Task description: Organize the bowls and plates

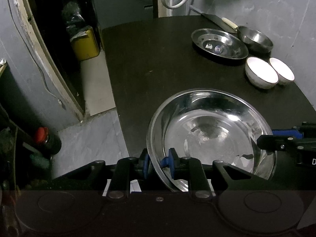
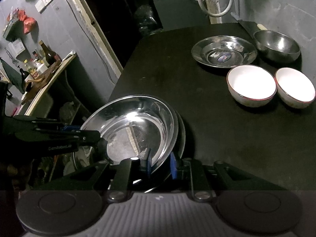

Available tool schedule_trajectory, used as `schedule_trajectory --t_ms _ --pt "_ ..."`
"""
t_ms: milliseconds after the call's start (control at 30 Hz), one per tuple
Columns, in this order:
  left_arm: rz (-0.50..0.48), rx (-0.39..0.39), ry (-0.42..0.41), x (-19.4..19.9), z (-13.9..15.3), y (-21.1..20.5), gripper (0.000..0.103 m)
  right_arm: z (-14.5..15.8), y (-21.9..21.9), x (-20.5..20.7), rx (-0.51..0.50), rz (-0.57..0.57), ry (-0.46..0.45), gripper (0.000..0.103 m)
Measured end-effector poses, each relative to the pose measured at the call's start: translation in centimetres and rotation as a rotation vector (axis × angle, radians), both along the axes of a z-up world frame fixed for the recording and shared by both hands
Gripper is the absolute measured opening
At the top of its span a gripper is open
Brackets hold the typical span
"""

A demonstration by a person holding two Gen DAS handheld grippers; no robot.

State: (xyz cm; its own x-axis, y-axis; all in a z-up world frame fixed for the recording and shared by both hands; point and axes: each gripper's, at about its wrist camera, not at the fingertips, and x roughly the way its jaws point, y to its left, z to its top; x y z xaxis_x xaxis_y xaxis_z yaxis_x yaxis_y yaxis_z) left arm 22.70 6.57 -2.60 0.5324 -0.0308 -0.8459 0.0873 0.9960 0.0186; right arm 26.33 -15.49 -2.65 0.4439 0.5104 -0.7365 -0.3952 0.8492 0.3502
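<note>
Dark tabletop [image 1: 154, 63] in a dim grey-walled room, both grippers on one steel plate.

Left gripper [image 1: 159, 164] pinches the near-left rim of the big steel plate [image 1: 207, 130], one blue pad on each side of the rim. Right gripper [image 2: 160, 163] pinches the opposite rim the same way; a second rim seems to sit under it there, can't confirm. Ahead of the jaws and to the right: smaller steel plate [image 1: 219, 43], steel bowl [image 1: 254, 38], two white bowls [image 1: 261, 72] just beside each other. Step looks like carrying the plate for stacking; next move likely needs a level carry onto the smaller plate's spot, both pinches kept.
</note>
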Motion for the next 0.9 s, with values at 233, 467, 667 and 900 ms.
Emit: schedule_trajectory --t_ms 233,467,667,900 --pt "-0.008 0.001 0.01 0.22 -0.17 -0.27 0.022 0.16 0.29 -0.07 -0.022 0.01 -0.011 0.029" --pt "-0.006 -0.005 0.019 0.38 -0.31 -0.12 0.023 0.23 0.34 -0.2 -0.029 0.012 -0.014 0.029" --pt "-0.006 -0.008 0.033 0.49 -0.54 0.03 0.024 0.37 0.47 -0.32 -0.036 0.014 -0.015 0.029" --pt "-0.017 -0.005 0.037 0.56 -0.62 -0.22 0.024 0.41 0.52 -0.36 -0.047 0.015 -0.019 0.034"
